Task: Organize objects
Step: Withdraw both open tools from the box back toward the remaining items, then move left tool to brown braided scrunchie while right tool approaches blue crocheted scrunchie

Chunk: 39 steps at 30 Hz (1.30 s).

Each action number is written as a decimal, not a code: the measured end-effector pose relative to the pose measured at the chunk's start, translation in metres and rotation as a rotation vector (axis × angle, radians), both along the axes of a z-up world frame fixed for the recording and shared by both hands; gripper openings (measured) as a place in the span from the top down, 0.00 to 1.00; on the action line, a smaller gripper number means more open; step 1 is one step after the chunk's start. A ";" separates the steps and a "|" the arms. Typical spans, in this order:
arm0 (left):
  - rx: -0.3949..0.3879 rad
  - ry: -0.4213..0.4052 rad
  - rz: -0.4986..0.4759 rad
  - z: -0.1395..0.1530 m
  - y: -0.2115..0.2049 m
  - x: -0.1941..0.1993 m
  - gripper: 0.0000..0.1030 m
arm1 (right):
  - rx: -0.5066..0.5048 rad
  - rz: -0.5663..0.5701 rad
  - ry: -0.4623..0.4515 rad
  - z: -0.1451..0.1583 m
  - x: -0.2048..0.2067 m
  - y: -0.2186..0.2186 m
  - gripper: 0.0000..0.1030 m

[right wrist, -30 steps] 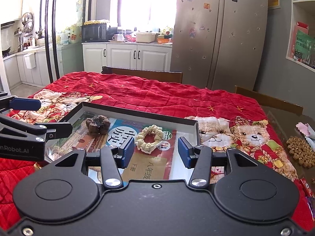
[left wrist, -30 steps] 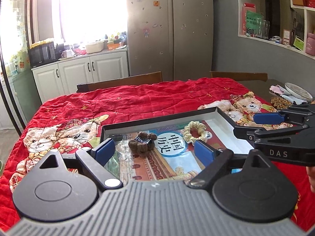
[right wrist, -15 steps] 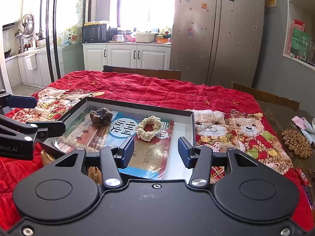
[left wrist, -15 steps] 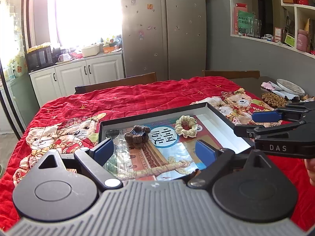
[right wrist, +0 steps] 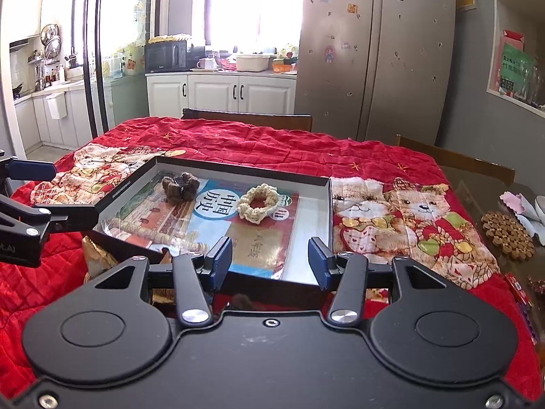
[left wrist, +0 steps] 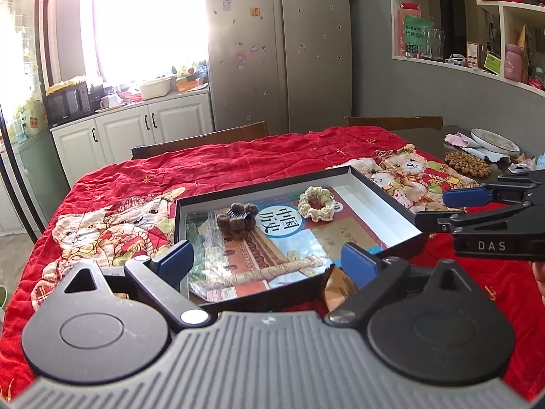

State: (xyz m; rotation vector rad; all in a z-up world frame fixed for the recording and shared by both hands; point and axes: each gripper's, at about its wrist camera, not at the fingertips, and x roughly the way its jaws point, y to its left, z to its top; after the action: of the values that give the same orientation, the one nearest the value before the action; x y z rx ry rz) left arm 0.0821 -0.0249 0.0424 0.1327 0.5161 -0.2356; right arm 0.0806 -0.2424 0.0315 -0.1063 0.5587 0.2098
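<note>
Flanking the tray (right wrist: pixel 325 221) at its near edge, left tool (left wrist: pixel 265 260) and right tool (right wrist: pixel 269 259) both stand wide and empty; the scrunchie (right wrist: pixel 257 201) and brown clip (right wrist: pixel 180 186) lie ahead near its far edge, scrunchie nearer the right tool.

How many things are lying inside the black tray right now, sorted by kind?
Inside the black tray:
Book: 1, the history book
Hair scrunchie: 1, the cream scrunchie
Hair clip: 1, the brown pom-pom claw clip
Total: 3
</note>
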 end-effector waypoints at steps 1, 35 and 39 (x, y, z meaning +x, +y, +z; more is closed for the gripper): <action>0.000 0.001 -0.002 0.000 0.000 -0.002 0.05 | 0.000 -0.001 0.001 -0.001 -0.002 -0.001 0.54; -0.029 0.085 -0.035 -0.033 0.007 -0.037 0.05 | 0.036 0.009 0.050 -0.029 -0.055 -0.019 0.54; -0.007 0.101 -0.049 -0.044 0.001 -0.038 0.05 | 0.043 0.017 0.077 -0.039 -0.058 -0.018 0.55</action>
State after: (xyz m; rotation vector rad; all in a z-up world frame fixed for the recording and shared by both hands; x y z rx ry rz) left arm 0.0436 -0.0235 -0.0016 0.1269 0.6132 -0.2929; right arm 0.0228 -0.2600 -0.0080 -0.0615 0.6298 0.2433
